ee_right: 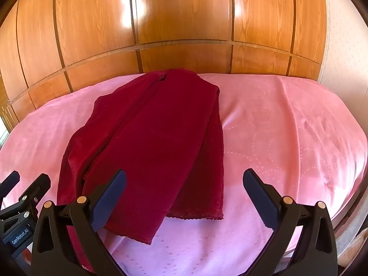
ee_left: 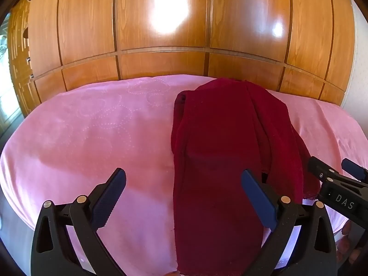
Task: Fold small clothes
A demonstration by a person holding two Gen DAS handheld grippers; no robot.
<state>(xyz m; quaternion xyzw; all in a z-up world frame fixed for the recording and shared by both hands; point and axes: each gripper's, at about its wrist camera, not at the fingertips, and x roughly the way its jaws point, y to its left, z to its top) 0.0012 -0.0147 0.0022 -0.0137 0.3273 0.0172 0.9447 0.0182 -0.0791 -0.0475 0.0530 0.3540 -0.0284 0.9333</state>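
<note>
A dark red garment (ee_left: 220, 151) lies lengthwise on a pink bedspread (ee_left: 92, 138), folded over itself in long layers. My left gripper (ee_left: 184, 179) is open and empty above its near end; its right finger is over the cloth. In the right wrist view the garment (ee_right: 156, 142) lies left of centre, with a hem edge near the front. My right gripper (ee_right: 184, 179) is open and empty, its left finger over the garment's near corner. Each gripper shows at the edge of the other's view: the right one (ee_left: 338, 172), the left one (ee_right: 30, 186).
A glossy wooden wardrobe (ee_left: 161, 34) stands right behind the bed. The bedspread (ee_right: 287, 126) spreads wide to the right of the garment and drops off at the right edge. A window shows at the far left (ee_left: 7, 69).
</note>
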